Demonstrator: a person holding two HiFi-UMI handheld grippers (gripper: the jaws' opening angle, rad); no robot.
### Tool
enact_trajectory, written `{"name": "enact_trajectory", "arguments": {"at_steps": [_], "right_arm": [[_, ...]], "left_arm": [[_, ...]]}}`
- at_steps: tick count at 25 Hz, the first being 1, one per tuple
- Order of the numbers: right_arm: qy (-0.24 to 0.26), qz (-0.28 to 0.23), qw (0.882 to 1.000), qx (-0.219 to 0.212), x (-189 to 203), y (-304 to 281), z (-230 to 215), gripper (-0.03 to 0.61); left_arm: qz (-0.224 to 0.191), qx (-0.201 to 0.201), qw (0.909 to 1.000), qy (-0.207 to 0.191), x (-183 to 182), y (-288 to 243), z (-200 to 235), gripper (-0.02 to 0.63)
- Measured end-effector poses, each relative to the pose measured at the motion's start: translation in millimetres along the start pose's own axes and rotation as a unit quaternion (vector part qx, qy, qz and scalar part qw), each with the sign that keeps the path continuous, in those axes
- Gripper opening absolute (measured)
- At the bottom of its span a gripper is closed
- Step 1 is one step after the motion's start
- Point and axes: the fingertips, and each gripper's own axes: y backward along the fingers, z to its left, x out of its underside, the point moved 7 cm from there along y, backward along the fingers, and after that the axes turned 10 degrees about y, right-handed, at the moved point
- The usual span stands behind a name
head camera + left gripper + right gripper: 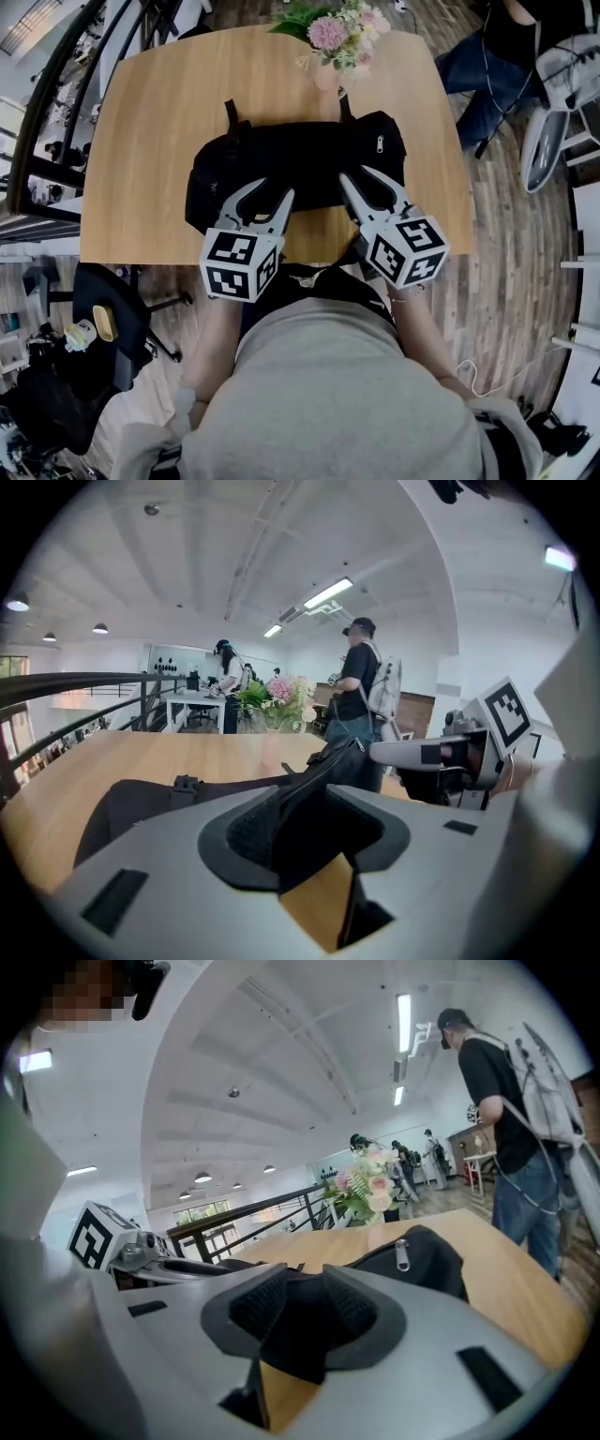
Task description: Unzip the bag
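A black bag (pixel 300 159) lies across the wooden table (pixel 150 141), close to its near edge. A metal zipper pull (pixel 380 143) shows at the bag's right end and also appears in the right gripper view as the pull (pixel 401 1252). My left gripper (pixel 265 194) sits at the bag's front left with its jaws spread. In the left gripper view a fold of the bag (pixel 150 803) lies loose between them. At the front right my right gripper (pixel 372 181) is likewise open, with black fabric (pixel 300 1335) in the gap between its pads.
A vase of pink and white flowers (pixel 337 42) stands at the table's far edge, just behind the bag. Someone sits beyond the table's far right corner (pixel 487 66). A dark chair (pixel 108 328) is at the lower left. A railing (pixel 56 112) runs along the left.
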Motion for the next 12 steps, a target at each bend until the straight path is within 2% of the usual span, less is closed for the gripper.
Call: {"name": "enact_trajectory", "arguments": {"at_steps": [5, 12], "right_arm": [[0.018, 0.010, 0.999, -0.047, 0, -4, 29, 0.112], [0.029, 0.029, 0.996, -0.083, 6, -8, 52, 0.102]], "left_arm": [[0.011, 0.011, 0.9999, 0.003, 8, 5, -2, 0.157], [0.000, 0.013, 0.9980, 0.061, 14, 16, 2, 0.079]]}}
